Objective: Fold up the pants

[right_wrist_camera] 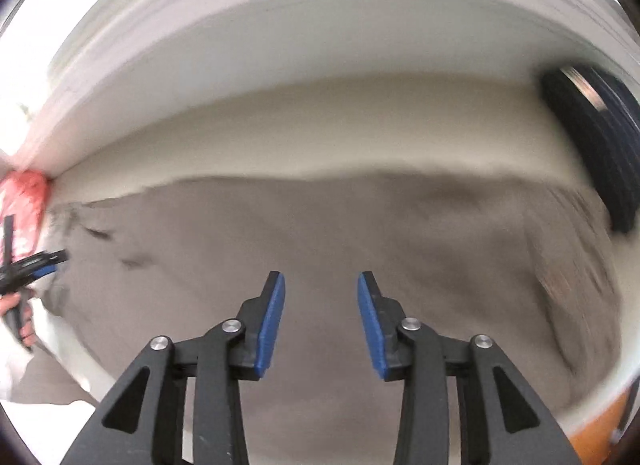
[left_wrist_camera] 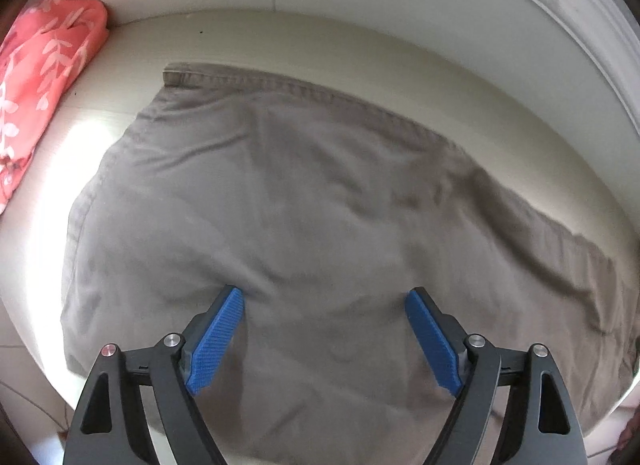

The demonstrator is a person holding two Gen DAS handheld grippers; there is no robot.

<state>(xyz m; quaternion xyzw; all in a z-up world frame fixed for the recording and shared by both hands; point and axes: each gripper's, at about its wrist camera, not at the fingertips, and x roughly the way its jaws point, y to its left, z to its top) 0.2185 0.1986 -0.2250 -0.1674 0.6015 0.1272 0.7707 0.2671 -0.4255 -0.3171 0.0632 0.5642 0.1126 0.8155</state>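
Progress: early; khaki pants (left_wrist_camera: 304,201) spread flat on white counter (left_wrist_camera: 360,45), no fold visible yet, all folds left (est.).
Pants: centre of both views, waistband at 11 o'clock in left view; soft cotton twill, wrinkled.
Left claw (left_wrist_camera: 324,301): wide, empty, ribbed blue pads.
Right claw (right_wrist_camera: 321,285): narrower gap, empty.
Other: coral leaf-print cloth (left_wrist_camera: 44,77) at 10 o'clock.
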